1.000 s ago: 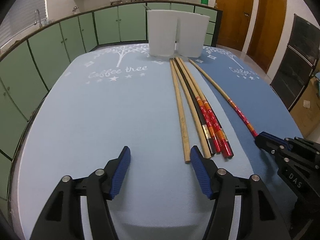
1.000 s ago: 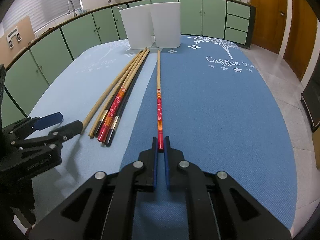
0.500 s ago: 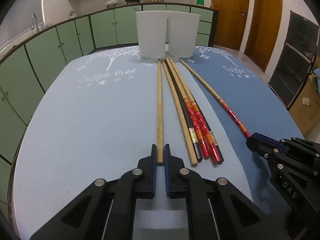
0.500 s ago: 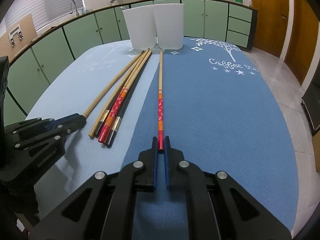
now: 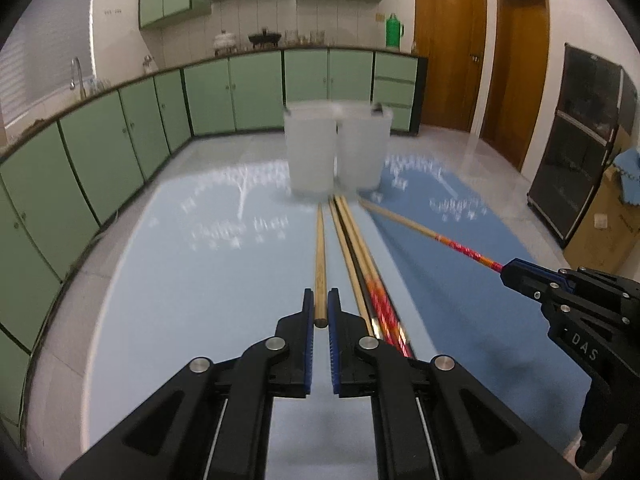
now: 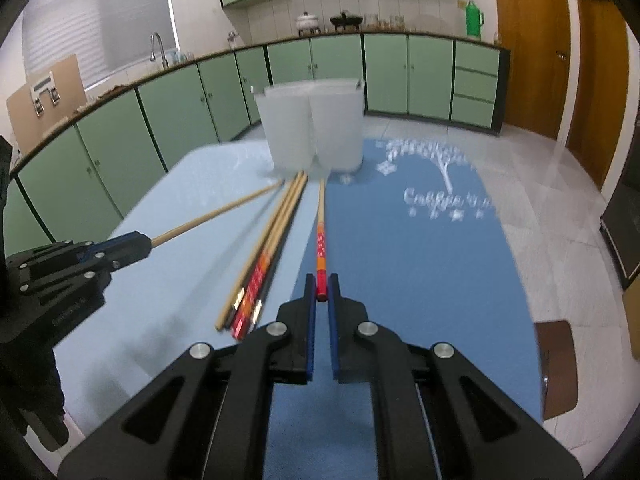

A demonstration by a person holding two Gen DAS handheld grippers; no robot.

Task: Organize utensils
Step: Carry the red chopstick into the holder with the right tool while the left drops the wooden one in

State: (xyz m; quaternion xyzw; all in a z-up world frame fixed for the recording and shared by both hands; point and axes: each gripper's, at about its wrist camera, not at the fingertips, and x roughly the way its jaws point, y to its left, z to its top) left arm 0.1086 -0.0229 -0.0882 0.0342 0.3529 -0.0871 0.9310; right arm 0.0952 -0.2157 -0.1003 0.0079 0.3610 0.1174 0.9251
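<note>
Two black tools with blue-padded fingers are seen, one in each hand. The left tool (image 5: 321,314) is clamped on the near end of one plain light-wood chopstick (image 5: 320,252), which runs straight ahead of it toward the containers. The right tool (image 6: 321,292) is clamped on the red end of one wooden chopstick with red and orange patterned bands (image 6: 321,236), which likewise points straight ahead from its fingers.

Between the two tools, a bundle of chopsticks (image 6: 264,260) is left lying on the surface. In the right wrist view four near ends can be counted in it: one plain wood, one dark, and two with red and orange patterned ends; motion blur makes the count uncertain. The bundle lies just right of the left tool and just left of the right tool, its far ends converging toward the containers.

Ahead of both tools, two tall white translucent plastic containers (image 6: 312,128) are stood side by side, touching or nearly so, at the far edge of the surface.

The surface (image 5: 200,280) is covered by two mats: one pale blue mat under the left tool, and one darker blue mat (image 6: 420,260) with white tree print under the right tool.
</note>
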